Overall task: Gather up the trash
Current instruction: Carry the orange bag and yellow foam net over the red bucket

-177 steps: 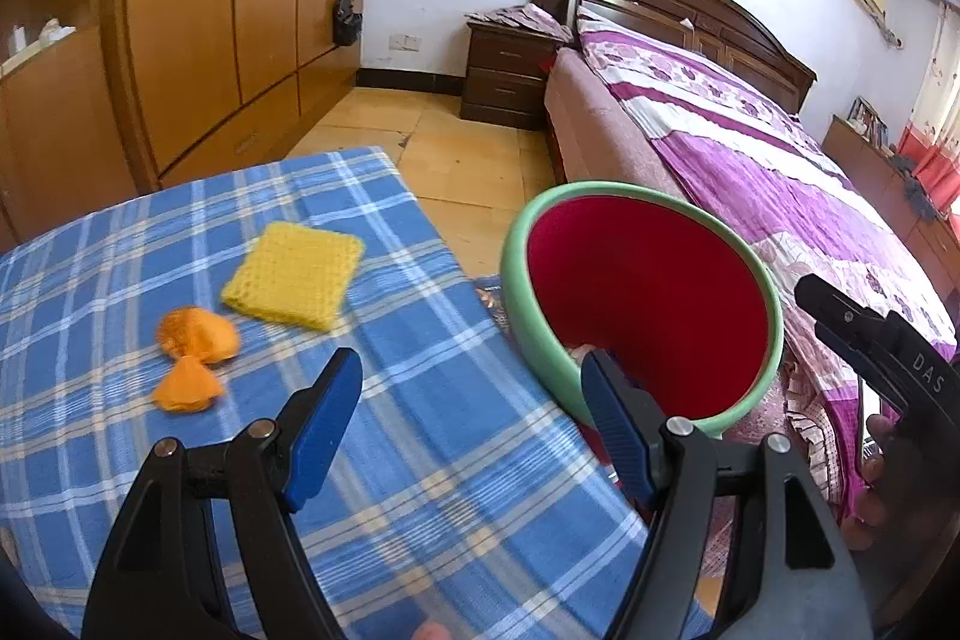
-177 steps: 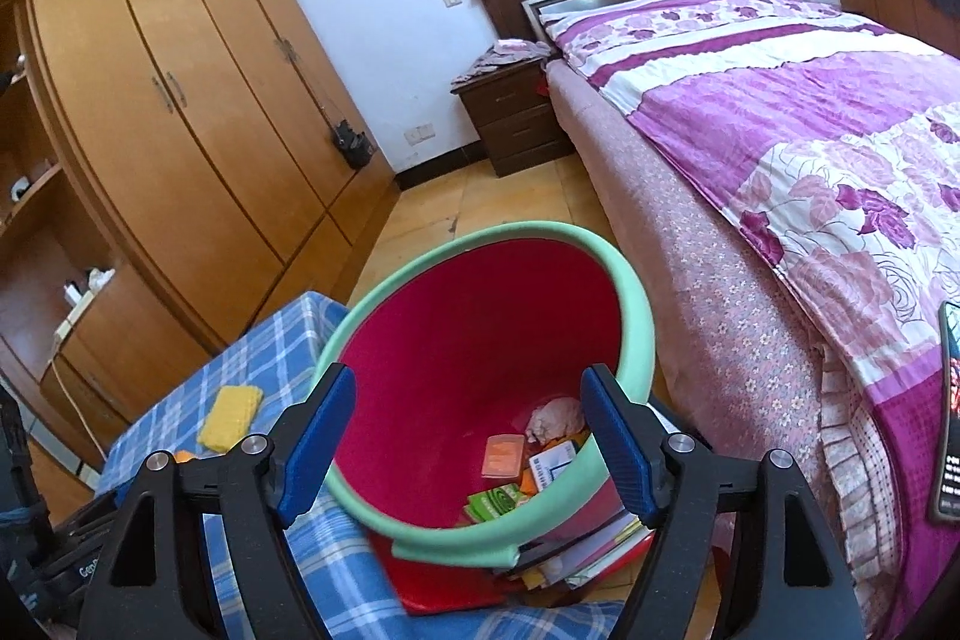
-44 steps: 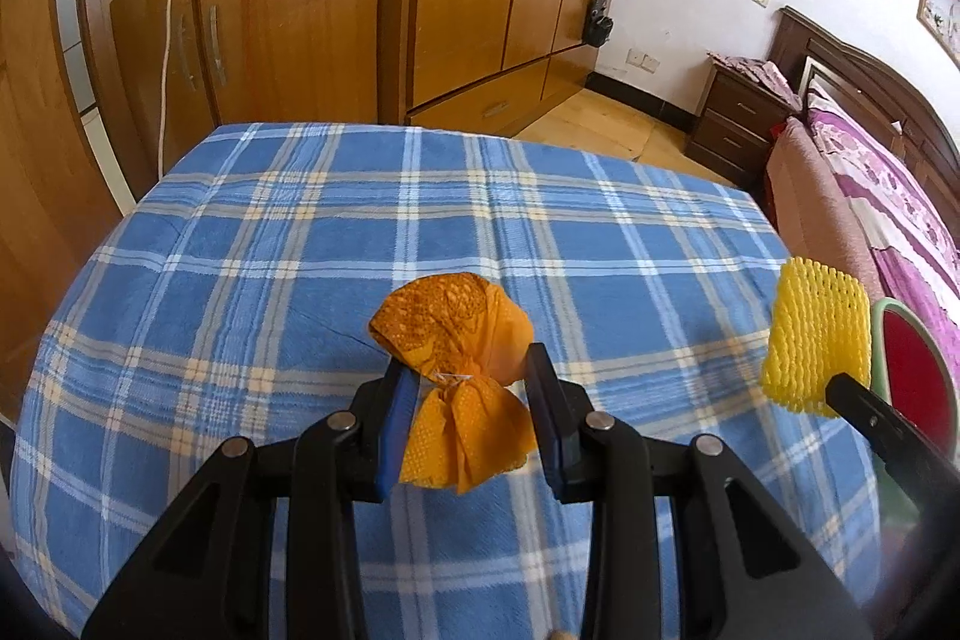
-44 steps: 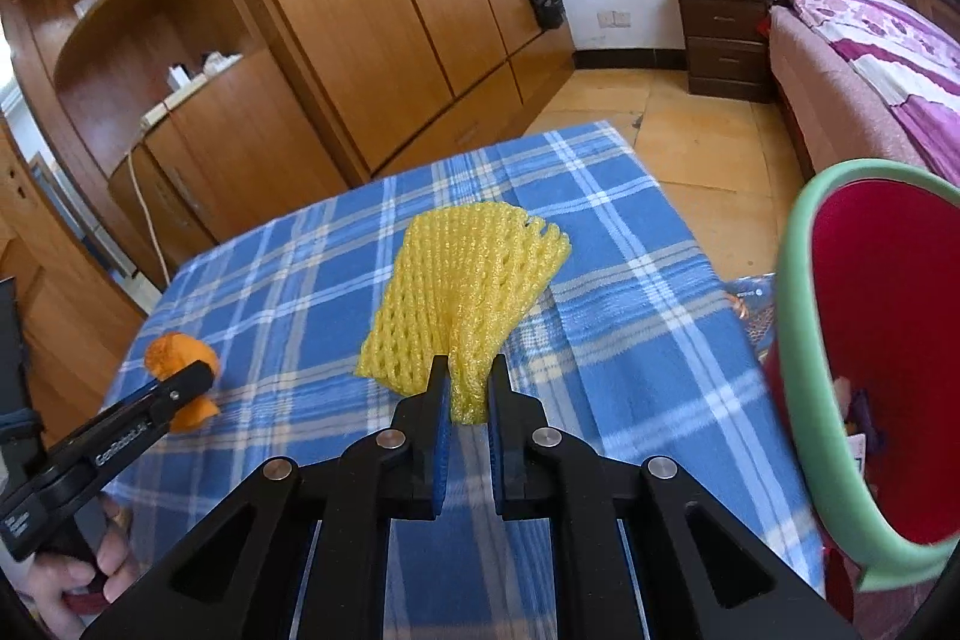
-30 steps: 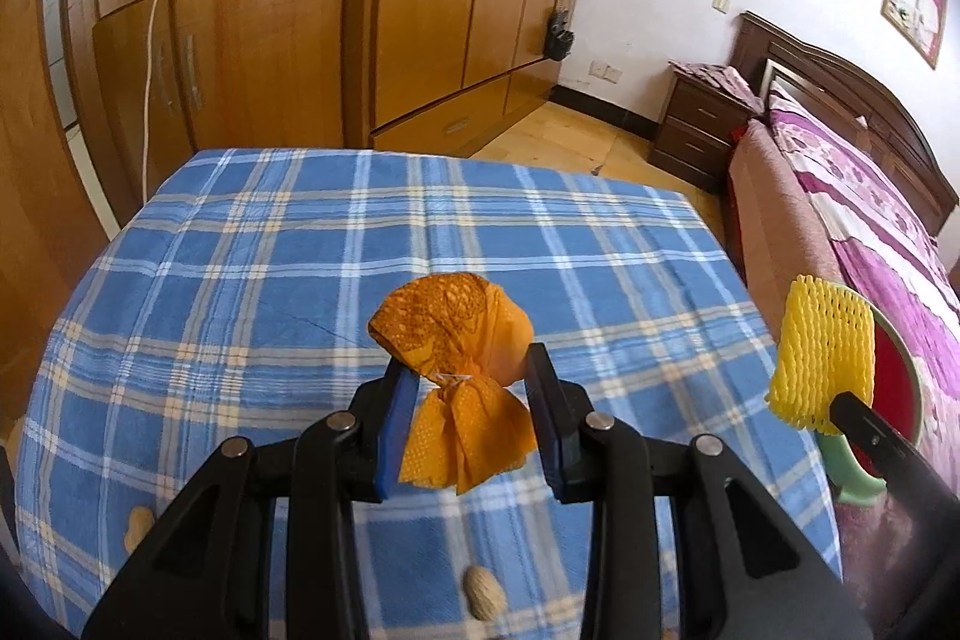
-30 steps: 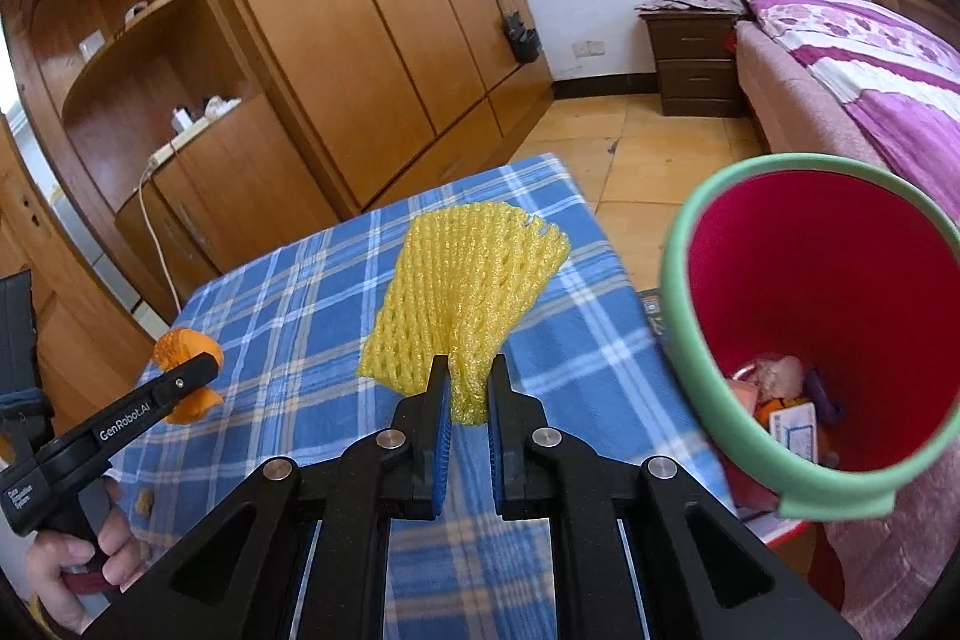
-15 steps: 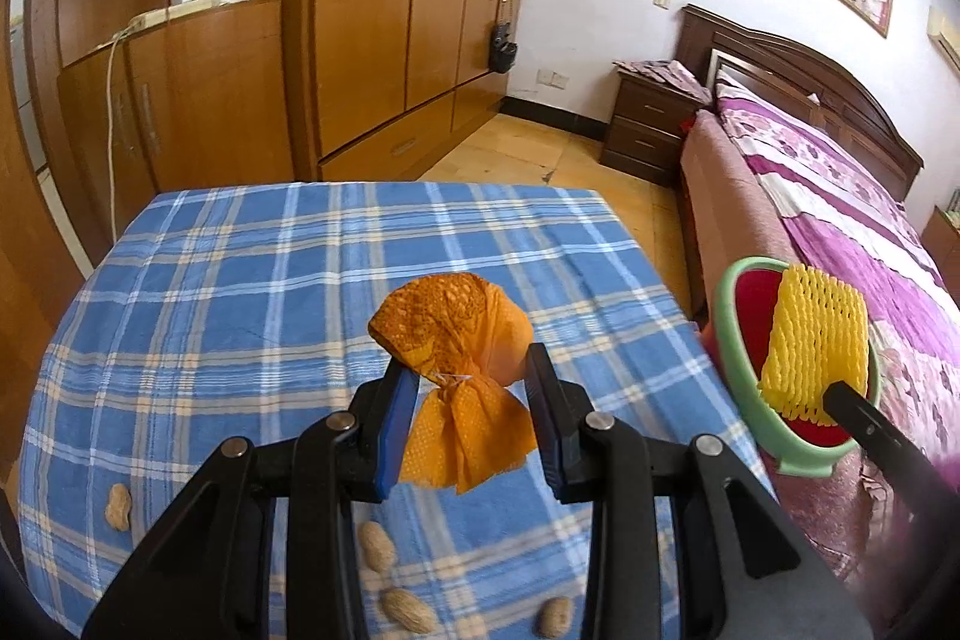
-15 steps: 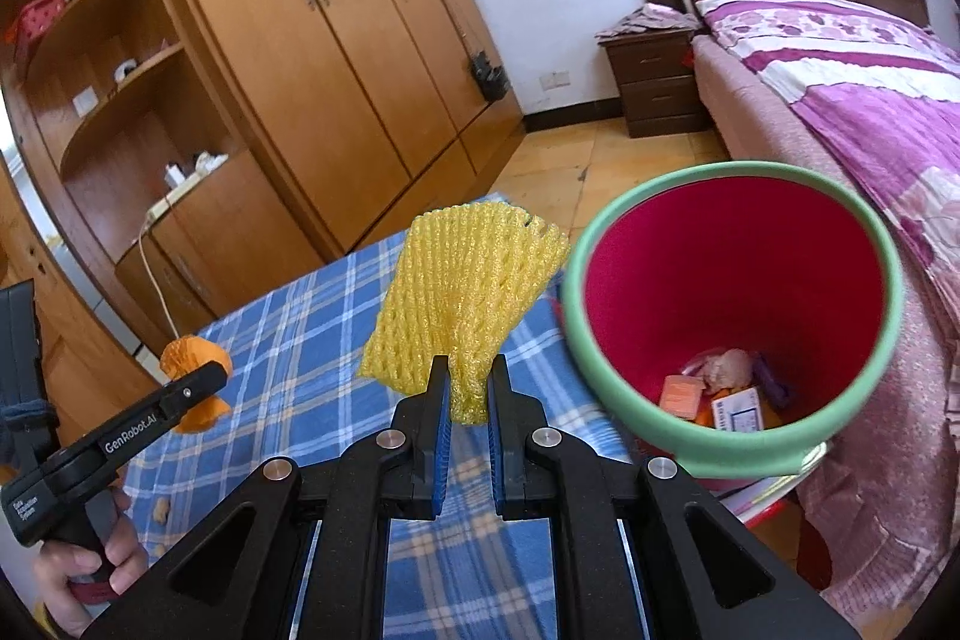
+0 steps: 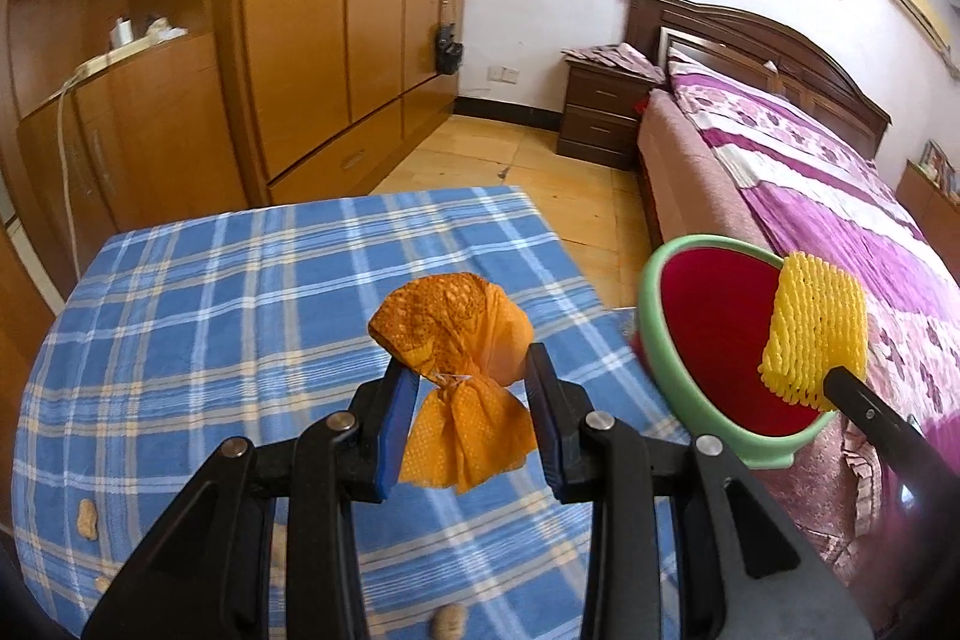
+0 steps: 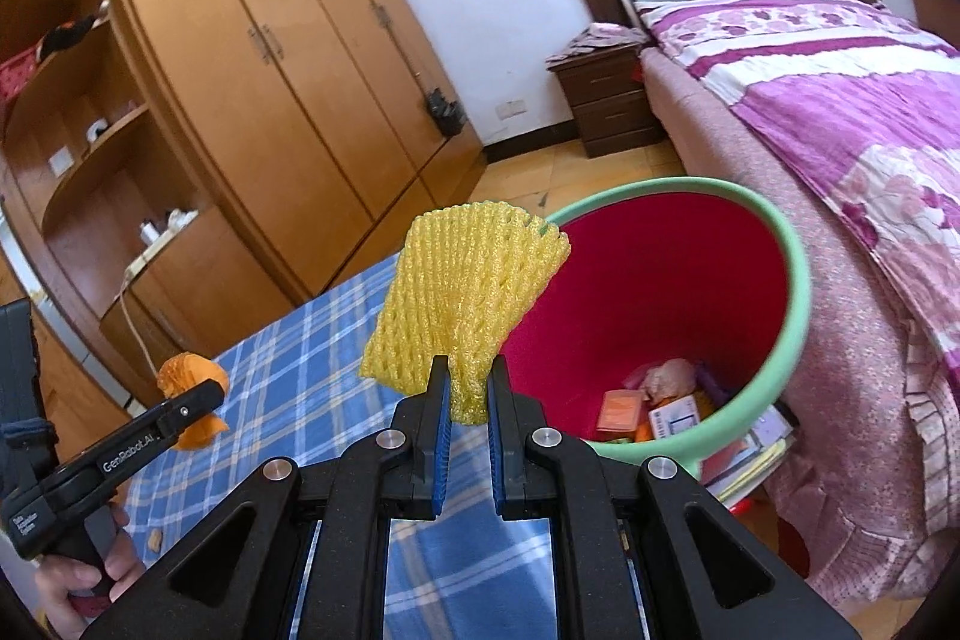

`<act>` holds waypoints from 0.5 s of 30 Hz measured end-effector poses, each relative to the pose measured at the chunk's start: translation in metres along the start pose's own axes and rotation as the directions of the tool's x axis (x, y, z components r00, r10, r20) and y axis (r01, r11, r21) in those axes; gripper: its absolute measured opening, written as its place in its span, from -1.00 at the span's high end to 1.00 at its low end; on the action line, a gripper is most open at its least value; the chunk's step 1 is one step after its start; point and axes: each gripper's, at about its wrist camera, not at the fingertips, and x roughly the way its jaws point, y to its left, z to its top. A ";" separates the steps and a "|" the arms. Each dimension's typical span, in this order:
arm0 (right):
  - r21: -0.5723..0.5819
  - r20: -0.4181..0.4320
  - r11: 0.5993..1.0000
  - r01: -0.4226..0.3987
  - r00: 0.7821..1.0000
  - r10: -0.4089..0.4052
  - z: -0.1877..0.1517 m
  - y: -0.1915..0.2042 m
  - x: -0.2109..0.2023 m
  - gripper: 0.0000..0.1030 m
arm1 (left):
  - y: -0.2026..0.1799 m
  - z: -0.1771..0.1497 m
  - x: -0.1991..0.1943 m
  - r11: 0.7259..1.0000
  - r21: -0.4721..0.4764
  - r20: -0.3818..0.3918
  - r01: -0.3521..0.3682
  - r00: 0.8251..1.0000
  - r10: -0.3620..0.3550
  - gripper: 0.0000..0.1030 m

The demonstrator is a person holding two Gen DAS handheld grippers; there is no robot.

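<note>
My left gripper (image 9: 471, 373) is shut on a crumpled orange wrapper (image 9: 456, 334), held above the blue plaid tablecloth (image 9: 240, 304). In the right wrist view the same left gripper (image 10: 207, 394) shows at the lower left with the orange wrapper (image 10: 189, 373). My right gripper (image 10: 462, 379) is shut on a yellow foam fruit net (image 10: 465, 292), which hangs in front of the near rim of the bin. The bin (image 10: 798, 280) is red inside with a green rim and holds several bits of rubbish. In the left wrist view the yellow net (image 9: 816, 331) sits over the bin (image 9: 654, 328).
Peanuts (image 9: 88, 517) lie scattered on the near part of the tablecloth. A bed (image 9: 840, 196) with a purple cover stands right of the bin, a nightstand (image 9: 600, 112) behind it. Wooden wardrobes (image 9: 336, 10) line the left wall. A hand (image 10: 78, 580) grips the left handle.
Both grippers have carried their loads to the right toward the bin. The yellow net now hangs at the bin's mouth, and the bin fills more of both views.
</note>
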 end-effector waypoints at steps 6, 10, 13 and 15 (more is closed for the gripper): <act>0.050 0.015 0.998 0.037 0.999 -0.037 0.002 -0.026 -0.004 0.80 | -0.035 0.005 0.014 0.997 0.054 -0.019 0.052 0.999 -0.051 0.29; 0.086 0.018 0.994 0.064 0.998 -0.066 0.002 -0.043 -0.003 0.80 | -0.061 0.007 0.023 0.991 0.089 -0.021 0.104 0.995 -0.103 0.29; 0.115 0.015 0.990 0.084 0.996 -0.087 0.003 -0.058 -0.001 0.80 | -0.078 0.007 0.030 0.984 0.113 -0.025 0.134 0.991 -0.132 0.29; 0.130 0.010 0.987 0.096 0.995 -0.098 0.003 -0.068 -0.001 0.80 | -0.089 0.007 0.036 0.980 0.126 -0.033 0.155 0.988 -0.152 0.29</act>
